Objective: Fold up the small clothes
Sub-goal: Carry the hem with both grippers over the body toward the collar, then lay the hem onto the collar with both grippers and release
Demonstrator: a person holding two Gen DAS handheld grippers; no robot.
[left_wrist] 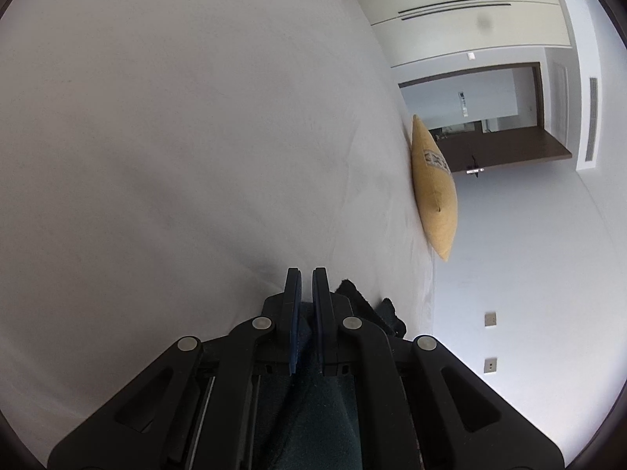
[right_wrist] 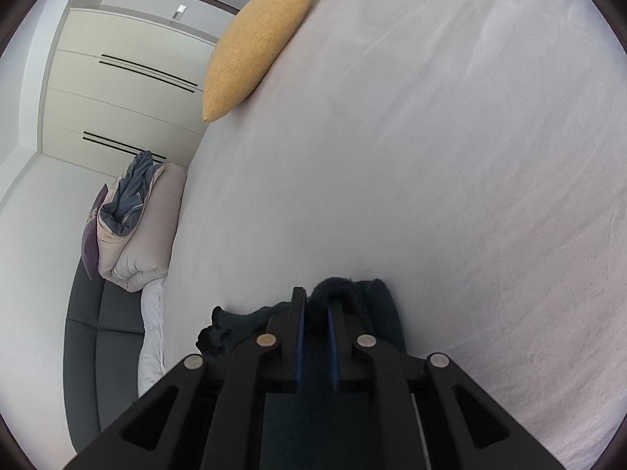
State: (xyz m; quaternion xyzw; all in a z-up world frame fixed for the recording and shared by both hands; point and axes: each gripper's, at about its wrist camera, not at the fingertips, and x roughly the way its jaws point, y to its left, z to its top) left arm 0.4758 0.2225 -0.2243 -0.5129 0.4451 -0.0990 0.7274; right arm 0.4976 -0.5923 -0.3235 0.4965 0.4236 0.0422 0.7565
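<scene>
The left gripper [left_wrist: 307, 274] is clamped on a dark garment [left_wrist: 364, 305]. The right gripper [right_wrist: 316, 297] has its fingers slightly apart around the same cloth (grip unclear). Both hang over a white bed [right_wrist: 431, 156] with a yellow cushion [right_wrist: 258, 39].

We've got a big bed [right_wrist: 431, 156] under a plain white sheet, barely wrinkled. Lying on it: 1 yellow cushion [right_wrist: 254, 39] at the edge, a dark garment [right_wrist: 376, 305], and bunched-up bedding [right_wrist: 141, 227].
</scene>
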